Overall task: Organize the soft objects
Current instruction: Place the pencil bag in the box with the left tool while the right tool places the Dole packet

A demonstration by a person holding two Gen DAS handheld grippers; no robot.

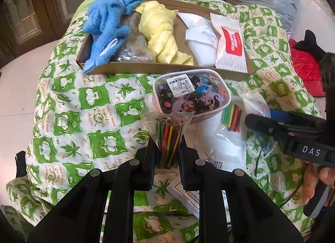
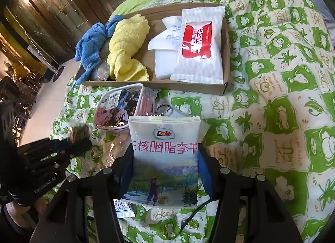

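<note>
- My left tool (image 1: 166, 148) is clamped on a clear crinkly plastic packet of coloured sticks (image 1: 168, 138); the packet's lower end is hidden between the fingers.
- My right tool (image 2: 165, 159) grips a white snack pouch (image 2: 164, 159) with a "Dole" logo, pink Chinese characters cut off at both sides by the fingers, and a painted orchard scene below.
- The shallow brown cardboard tray (image 2: 155, 84) lies on the green-and-white leaf-print quilt (image 2: 272, 96) of the bed, beyond both tools.
- In the tray, left to right: a crumpled blue terry towel (image 1: 104, 27), a twisted yellow terry towel (image 1: 161, 37), folded white packets with small print I cannot read (image 1: 199, 33), and a white wrapper with a red label (image 2: 197, 44) whose white lettering is too distorted to make out.
- Something greyish in clear film (image 1: 134, 50) sits between the two towels, mostly covered.
- A clear zip pouch with cartoon figures and a barcode sticker (image 1: 190, 94) lies just in front of the tray.
- Beside it, a clear bag of short coloured sticks (image 1: 231, 119).
- In the left view the right tool's body reads "DAS"; in the right view the left one reads "GenRobot.AI".
</note>
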